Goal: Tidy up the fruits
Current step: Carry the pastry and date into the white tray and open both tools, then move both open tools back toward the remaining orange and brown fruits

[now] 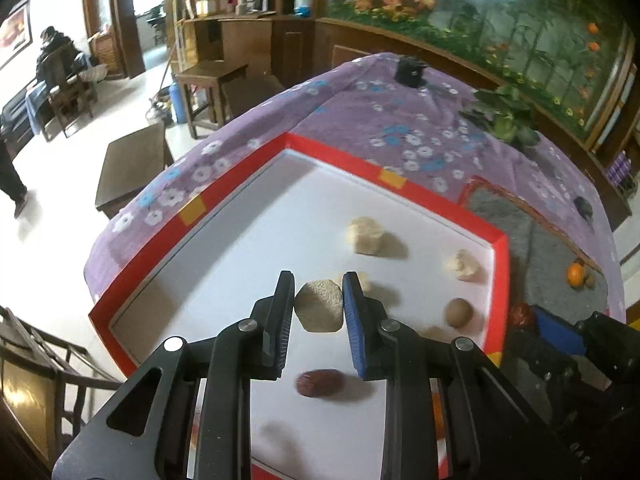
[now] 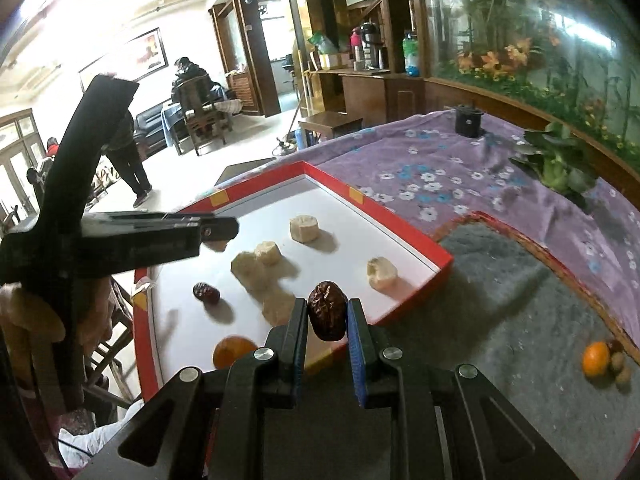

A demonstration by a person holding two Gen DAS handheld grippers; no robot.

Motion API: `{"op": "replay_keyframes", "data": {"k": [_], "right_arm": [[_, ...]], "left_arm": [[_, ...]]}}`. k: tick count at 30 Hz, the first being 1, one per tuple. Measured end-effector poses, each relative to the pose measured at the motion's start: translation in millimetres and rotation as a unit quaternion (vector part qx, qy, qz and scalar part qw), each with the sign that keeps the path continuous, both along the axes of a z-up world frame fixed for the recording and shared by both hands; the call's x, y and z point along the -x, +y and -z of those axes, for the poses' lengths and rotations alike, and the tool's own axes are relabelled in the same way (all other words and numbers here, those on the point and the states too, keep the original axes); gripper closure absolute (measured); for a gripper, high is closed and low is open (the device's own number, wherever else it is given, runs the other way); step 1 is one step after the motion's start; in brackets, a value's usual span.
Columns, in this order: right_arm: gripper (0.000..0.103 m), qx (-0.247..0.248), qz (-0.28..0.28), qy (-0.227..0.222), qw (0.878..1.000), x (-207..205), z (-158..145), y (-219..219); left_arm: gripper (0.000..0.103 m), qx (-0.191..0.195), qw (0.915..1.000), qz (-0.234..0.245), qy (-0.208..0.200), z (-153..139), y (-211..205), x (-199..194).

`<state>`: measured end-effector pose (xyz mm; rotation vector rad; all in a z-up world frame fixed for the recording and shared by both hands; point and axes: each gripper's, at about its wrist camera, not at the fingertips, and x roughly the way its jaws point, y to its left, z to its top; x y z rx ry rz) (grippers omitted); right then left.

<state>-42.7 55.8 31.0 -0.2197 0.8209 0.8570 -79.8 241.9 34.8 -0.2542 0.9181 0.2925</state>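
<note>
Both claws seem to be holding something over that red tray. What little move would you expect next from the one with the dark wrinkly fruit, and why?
Probably a short carry to the right. The right gripper is shut on the red date, above the near edge of the red tray. An orange and small brown fruits already sit on the grey mat there, so the date likely goes beside them.

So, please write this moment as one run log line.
left gripper: shut on beige piece | right gripper: shut on red date | above red tray
</note>
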Motion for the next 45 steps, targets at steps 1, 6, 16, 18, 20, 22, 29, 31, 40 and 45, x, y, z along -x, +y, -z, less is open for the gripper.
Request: {"op": "replay_keyframes", "data": {"k": [1,6,16,18,20,22,29,31,40,45], "right_arm": [[0.085,0.001,-0.001,0.003,1.0,-3,2,4],[0.085,0.007,-0.016,0.013,1.0,-16,9,29],[0.085,0.041,-0.039,0.026,0.998,-40,32,75],[0.085,0.047,-0.039,0.029,0.998,-43,37,79],[0.085,0.047,-0.041,0.034,0.997,-44,39,81],[0.085,0.046,-0.044,0.036,0.997,-45,40,82],[0.067,0.033,-0.041,0.031,0.998,-42,35,75],[0.067,0.03,-0.037,0.027,0.998,-39,31,71],[0.067,-0.004,0.001,0.009,1.0,-22,7,28],[0.065,-0.013,0.035,-0.006,0.999,-14,-5,-6]], "left_arm": [[0.079,0.003,1.0,-0.006,0.003,3,5,0],[0.079,0.009,0.9997,-0.018,0.012,13,17,-3],[0.079,0.024,0.9989,-0.024,0.032,30,27,-11],[0.079,0.024,0.9989,-0.026,0.03,29,27,-12],[0.079,0.013,0.9988,-0.03,0.037,30,26,-13],[0.079,0.013,0.9985,-0.033,0.042,31,27,-12],[0.048,0.009,0.9985,-0.043,0.033,26,26,-8],[0.048,0.0,0.9985,-0.046,0.029,22,24,-4],[0.048,-0.031,0.9992,-0.023,-0.001,-1,-11,-3],[0.048,-0.036,0.9991,0.007,-0.02,-12,-42,-7]]}}
